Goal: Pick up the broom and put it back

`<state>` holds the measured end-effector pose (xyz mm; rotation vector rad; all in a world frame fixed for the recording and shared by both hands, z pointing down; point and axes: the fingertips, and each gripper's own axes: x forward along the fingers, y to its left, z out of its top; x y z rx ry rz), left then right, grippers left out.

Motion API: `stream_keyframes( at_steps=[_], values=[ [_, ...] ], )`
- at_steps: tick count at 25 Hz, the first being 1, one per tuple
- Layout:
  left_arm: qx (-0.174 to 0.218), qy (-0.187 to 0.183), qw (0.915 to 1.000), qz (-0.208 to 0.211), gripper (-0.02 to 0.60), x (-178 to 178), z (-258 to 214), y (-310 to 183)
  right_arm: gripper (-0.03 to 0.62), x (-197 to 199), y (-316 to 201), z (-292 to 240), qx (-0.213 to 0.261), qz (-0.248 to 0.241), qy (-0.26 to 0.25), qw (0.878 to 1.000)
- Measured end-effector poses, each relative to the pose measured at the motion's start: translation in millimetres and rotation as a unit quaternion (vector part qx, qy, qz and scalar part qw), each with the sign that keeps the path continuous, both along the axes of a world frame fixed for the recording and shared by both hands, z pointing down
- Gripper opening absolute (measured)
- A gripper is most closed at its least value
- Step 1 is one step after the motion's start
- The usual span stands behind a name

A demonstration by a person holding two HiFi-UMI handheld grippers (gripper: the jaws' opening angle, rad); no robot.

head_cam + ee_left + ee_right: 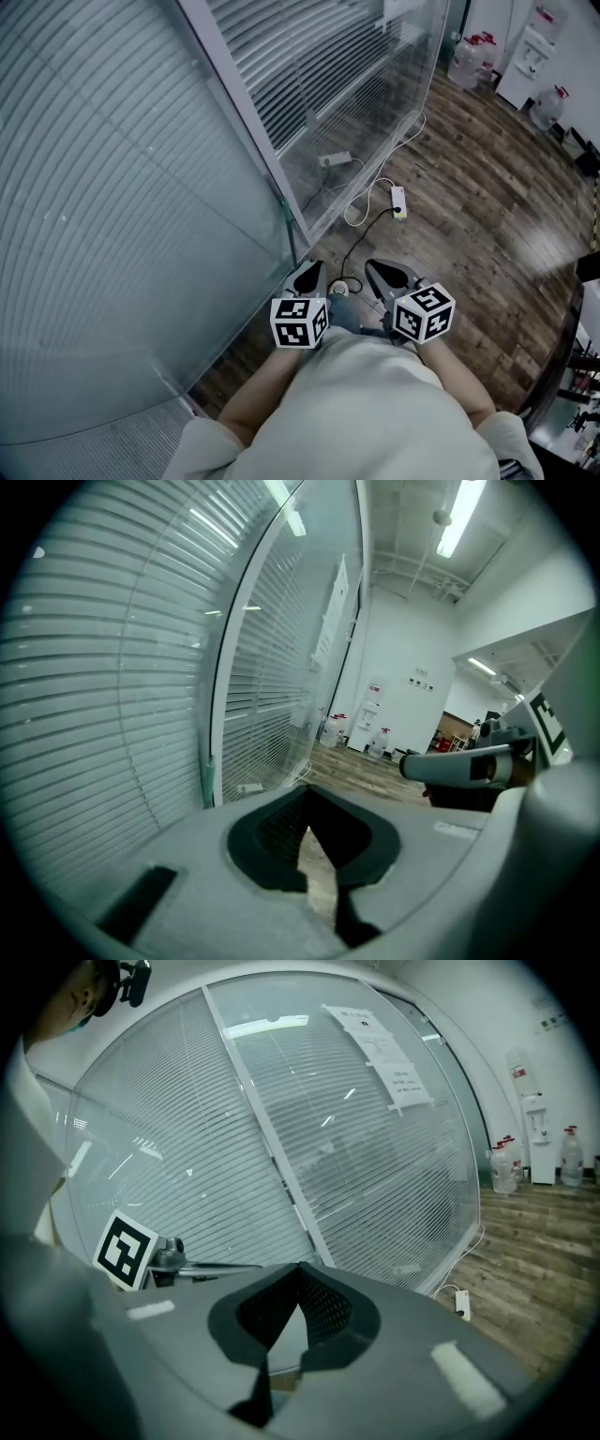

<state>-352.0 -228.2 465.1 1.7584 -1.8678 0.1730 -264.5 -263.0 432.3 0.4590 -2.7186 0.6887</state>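
Left gripper (307,277) and right gripper (387,274), side by side, each with jaws pressed together on nothing. The broom shows in no view, so its place cannot be told; judged light, with a stiff, smooth handle and soft bristles, best clasped mid-handle. Ahead of the fingertips: smooth glass partition (141,187) backed by ribbed blinds, glossy wood-plank floor (469,206), white power strip (397,202) on a limp cable

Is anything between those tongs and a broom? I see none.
No broom shows in any view, so nothing can be judged. The left tongs and right tongs are shut, empty; a power strip and cable lie on the floor ahead.
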Motion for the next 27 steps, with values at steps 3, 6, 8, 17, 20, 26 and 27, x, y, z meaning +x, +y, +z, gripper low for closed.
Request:
stream_keyframes(
  at_steps=[3,6,8,17,20,26,27],
  values=[
    [0.005,0.000,1.0000,0.009,0.000,6.2,-3.1,-1.8,0.006,3.5,-0.5,0.1,0.013,0.002,0.009,1.000],
    [0.012,0.000,0.9998,0.013,0.000,9.1,-6.7,-3.7,0.006,4.2,-0.6,-0.9,0.015,0.001,0.006,1.000],
    [0.013,0.002,0.9998,0.015,0.000,10.8,-6.6,-4.0,0.006,5.4,-0.9,-0.3,0.015,0.002,0.006,1.000],
    [0.016,0.007,0.9996,0.022,0.000,13.3,-7.0,-7.0,0.006,6.9,-8.5,0.8,0.015,0.016,0.009,1.000],
    [0.020,0.006,0.9995,0.025,0.000,12.4,-6.8,-9.2,0.006,5.0,-10.1,2.2,0.021,0.014,0.010,1.000],
    [0.024,0.006,0.9992,0.030,0.000,14.8,-9.6,-10.2,0.006,4.2,-11.3,-0.1,0.029,0.011,0.012,0.999],
    [0.025,0.007,0.9992,0.031,0.000,15.6,-10.2,-10.2,0.006,4.5,-11.3,-0.8,0.030,0.011,0.012,0.999]
  ],
)
